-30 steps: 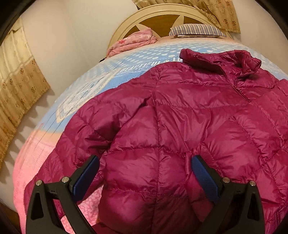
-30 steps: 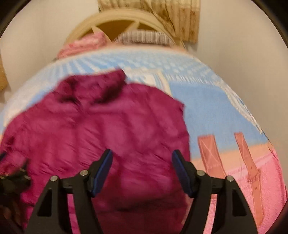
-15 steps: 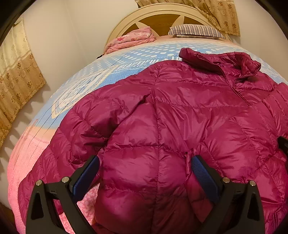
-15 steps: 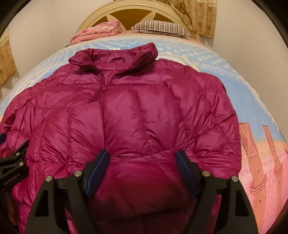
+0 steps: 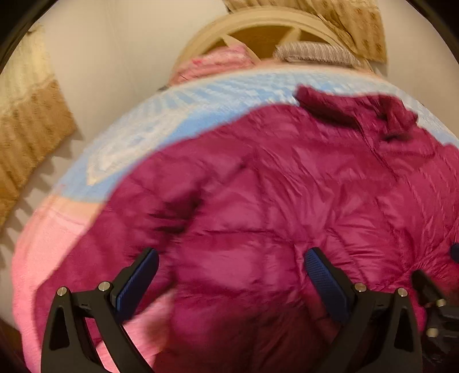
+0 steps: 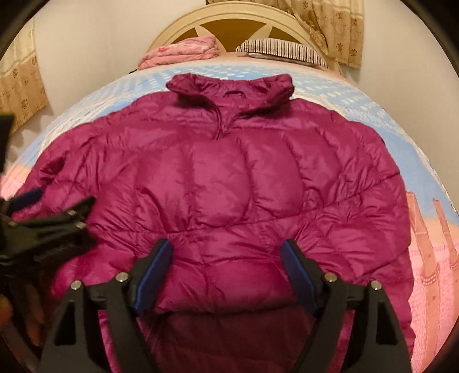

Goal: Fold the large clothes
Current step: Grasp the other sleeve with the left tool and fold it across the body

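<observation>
Jacket (image 6: 229, 178) lies spread front-up on the bed (image 6: 373, 114), hem just ahead of the right claw (image 6: 226, 258), whose jaws have just been widening, nothing gripped. The left claw (image 5: 229, 275) gapes empty over its sleeve side. Folding looks unstarted; next, each must pinch an edge.

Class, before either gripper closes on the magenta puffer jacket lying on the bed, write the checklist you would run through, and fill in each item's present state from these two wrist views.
1. Puffer jacket lies spread on the bedspread, collar toward the headboard: ok.
2. Right gripper open, nothing between its pads; its jaws have just been opening: ok.
3. Left gripper open, gripping nothing: ok.
4. Right gripper lined up over the jacket's near hem: ok.
5. Left gripper over the sleeve side: cannot tell, that view is blurred.
6. Both sleeves lying flat: cannot tell.
</observation>
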Action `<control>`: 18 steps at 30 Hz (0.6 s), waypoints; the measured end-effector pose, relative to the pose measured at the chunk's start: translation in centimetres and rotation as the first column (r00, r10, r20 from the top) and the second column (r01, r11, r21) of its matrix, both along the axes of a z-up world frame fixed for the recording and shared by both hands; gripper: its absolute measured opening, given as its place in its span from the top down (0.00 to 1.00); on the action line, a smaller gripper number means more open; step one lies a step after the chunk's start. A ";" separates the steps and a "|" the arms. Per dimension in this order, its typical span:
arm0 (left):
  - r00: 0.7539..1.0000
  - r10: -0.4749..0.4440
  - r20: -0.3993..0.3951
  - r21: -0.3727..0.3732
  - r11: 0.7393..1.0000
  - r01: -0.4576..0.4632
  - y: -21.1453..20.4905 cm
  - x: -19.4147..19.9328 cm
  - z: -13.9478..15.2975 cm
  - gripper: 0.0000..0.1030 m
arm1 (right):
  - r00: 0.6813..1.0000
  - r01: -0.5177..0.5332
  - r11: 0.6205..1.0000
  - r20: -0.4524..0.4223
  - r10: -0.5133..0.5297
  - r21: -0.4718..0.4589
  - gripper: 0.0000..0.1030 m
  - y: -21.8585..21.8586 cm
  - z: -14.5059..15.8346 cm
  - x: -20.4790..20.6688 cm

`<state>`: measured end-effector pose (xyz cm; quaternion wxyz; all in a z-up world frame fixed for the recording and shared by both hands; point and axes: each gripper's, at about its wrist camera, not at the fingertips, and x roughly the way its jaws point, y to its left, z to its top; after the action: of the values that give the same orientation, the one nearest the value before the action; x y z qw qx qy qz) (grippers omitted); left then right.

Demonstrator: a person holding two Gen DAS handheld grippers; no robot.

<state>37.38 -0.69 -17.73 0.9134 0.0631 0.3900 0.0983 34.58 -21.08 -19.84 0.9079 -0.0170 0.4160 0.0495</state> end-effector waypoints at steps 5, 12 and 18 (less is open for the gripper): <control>0.997 -0.040 0.069 -0.013 0.999 0.041 2.6 -4.1 3.7 0.01 | 1.000 0.000 0.999 0.008 0.000 -0.033 0.16 0.5 -0.5 0.1; 0.988 0.134 0.075 0.082 0.987 -0.140 13.5 -8.5 4.4 0.01 | 1.000 0.003 1.000 0.014 -0.003 -0.024 0.15 0.3 -0.5 0.3; 0.949 0.316 0.013 -0.009 0.949 -0.316 22.4 -12.5 3.0 0.01 | 1.000 0.006 1.000 0.020 -0.005 -0.031 0.15 0.3 -0.5 0.0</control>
<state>24.90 21.70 -14.75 0.8888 -0.0038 0.3888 0.2425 34.59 -20.76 -20.35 0.9117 -0.0303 0.4077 0.0404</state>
